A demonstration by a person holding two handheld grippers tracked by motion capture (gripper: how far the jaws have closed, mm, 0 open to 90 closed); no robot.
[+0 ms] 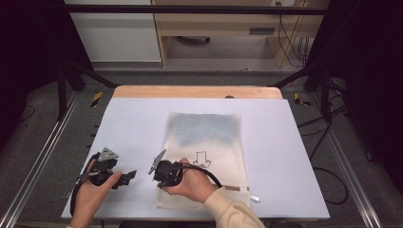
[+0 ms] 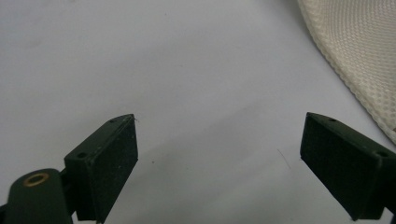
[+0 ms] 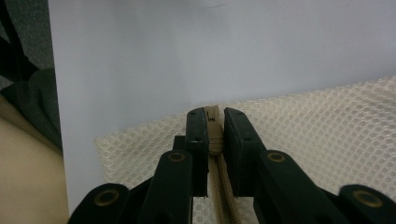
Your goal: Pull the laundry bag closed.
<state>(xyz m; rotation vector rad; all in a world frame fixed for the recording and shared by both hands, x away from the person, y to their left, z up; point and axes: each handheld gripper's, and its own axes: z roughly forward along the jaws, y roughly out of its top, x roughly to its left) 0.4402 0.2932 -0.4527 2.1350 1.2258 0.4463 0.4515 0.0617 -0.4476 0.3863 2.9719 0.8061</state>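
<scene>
I am clamping my right gripper (image 3: 215, 128) on the beige zipper tab (image 3: 212, 122) at the near left corner of the mesh bag (image 1: 204, 142), and the jaws are standing narrow with the tab pinched between the pads. The bag is lying flat on the white table (image 1: 138, 123), its zipper edge nearest to me and a small arrow print just beyond my right hand (image 1: 190, 183). My left gripper (image 2: 219, 154) is hovering over bare table just left of the bag, jaws wide and holding nothing; the bag's rounded edge is showing to the right of them, apart from both pads. To do this step well, I judge I should be keeping the tab deep between the pads, not at the tips, and pulling along the zipper line, level with the table, so the slider is running instead of lifting the mesh. I think the left gripper ought to be pinning the corner of the bag beside the zipper first, otherwise the whole bag may be sliding with the pull. A slow, steady draw seems safest, since loose mesh could be bunching into the teeth.
</scene>
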